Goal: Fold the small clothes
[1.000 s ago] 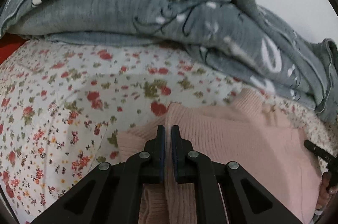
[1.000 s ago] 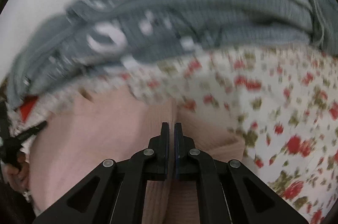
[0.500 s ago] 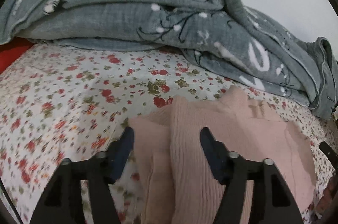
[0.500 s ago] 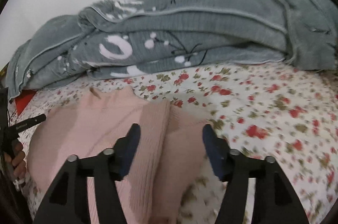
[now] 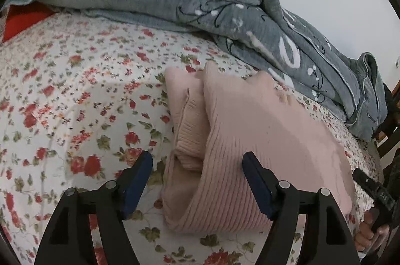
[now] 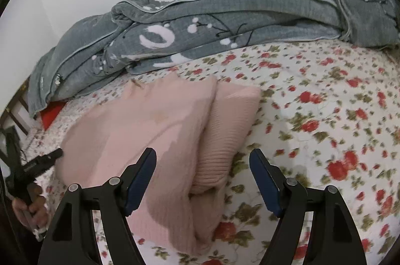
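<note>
Both tongs have just been opened and drawn back: left tongs (image 5: 197, 180) and right tongs (image 6: 202, 177) are released, spread above the folded pink sweater (image 5: 250, 140) on the bed (image 5: 75, 90).

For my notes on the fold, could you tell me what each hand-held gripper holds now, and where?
Nothing: both hand-held grippers, left and right, have just been opening, off the pink sweater.
</note>
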Demonstrator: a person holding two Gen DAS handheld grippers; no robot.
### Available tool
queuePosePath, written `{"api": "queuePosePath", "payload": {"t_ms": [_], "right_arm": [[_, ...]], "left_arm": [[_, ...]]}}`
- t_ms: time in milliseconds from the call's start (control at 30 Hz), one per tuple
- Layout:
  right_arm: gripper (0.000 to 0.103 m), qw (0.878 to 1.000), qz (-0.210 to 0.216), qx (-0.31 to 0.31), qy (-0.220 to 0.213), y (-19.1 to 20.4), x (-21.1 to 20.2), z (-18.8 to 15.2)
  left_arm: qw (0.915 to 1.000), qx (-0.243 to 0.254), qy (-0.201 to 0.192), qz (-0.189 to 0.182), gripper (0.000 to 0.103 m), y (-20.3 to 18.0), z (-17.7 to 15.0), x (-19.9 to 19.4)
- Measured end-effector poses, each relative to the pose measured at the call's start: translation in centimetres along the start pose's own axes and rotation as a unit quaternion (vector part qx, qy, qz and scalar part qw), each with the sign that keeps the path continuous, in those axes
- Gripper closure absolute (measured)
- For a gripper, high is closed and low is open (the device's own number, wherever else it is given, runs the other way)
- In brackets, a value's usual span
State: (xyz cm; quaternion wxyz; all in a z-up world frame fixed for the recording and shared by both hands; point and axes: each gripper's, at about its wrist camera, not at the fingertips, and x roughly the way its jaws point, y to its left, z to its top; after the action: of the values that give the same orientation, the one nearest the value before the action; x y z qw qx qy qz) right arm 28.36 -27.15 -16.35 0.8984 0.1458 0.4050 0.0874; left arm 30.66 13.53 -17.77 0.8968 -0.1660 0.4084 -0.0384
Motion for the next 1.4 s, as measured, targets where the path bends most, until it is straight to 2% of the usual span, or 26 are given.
{"api": "queuePosePath", "payload": {"t_ms": [200, 300, 467, 533, 600, 633, 700, 833, 1000, 1167, 1400], "right_arm": [[0.027, 0.999, -0.029, -0.015, 0.04, 0.4, 2.7, -0.3], [0.028, 0.999, -0.027, -0.009, 0.041, 0.3, 3.4, 0.2], [0.035, 0.999, -0.014, 0.006, 0.046, 0.0, 4.6, 0.9], [0.042, 0.999, -0.005, 0.008, 0.043, -0.1, 4.6, 0.8], [0.054, 0.999, 0.004, 0.009, 0.037, -0.1, 4.4, 0.6], [0.058, 0.999, 0.006, 0.011, 0.036, -0.2, 4.4, 0.6], [0.07, 0.999, 0.016, 0.018, 0.035, -0.4, 4.4, 0.7], [0.077, 0.999, 0.019, 0.026, 0.023, -0.5, 3.9, 0.6], [0.08, 1.0, 0.017, 0.011, -0.006, 0.2, 2.5, 0.7], [0.081, 0.999, 0.038, 0.026, -0.014, -0.6, 1.5, 0.9], [0.081, 0.999, 0.034, 0.018, -0.029, -1.2, -0.9, 0.3]], "left_arm": [[0.9995, -0.019, 0.024, -0.012, 0.03, 0.8, 1.3, 2.3], [0.9997, -0.011, 0.021, -0.008, 0.03, 0.6, 1.9, 3.1], [0.9994, -0.028, 0.021, -0.007, 0.032, 0.6, 2.5, 4.3], [0.9996, -0.026, 0.013, -0.004, 0.043, 0.5, 2.3, 4.3], [0.9992, -0.024, 0.017, -0.027, 0.064, 0.4, 2.1, 4.3], [0.9991, -0.027, 0.014, -0.029, 0.066, 0.5, 2.1, 4.2], [0.9989, -0.032, 0.009, -0.034, 0.076, 0.6, 2.1, 4.0], [0.997, -0.06, 0.003, -0.048, 0.08, 1.0, 2.2, 3.7], [0.9982, -0.044, -0.009, -0.04, 0.082, 0.2, 2.0, 2.9], [0.9973, -0.046, -0.013, -0.057, 0.082, 0.0, 1.6, 2.1], [0.997, -0.029, -0.015, -0.071, 0.083, -1.7, 0.4, 0.8]]}}
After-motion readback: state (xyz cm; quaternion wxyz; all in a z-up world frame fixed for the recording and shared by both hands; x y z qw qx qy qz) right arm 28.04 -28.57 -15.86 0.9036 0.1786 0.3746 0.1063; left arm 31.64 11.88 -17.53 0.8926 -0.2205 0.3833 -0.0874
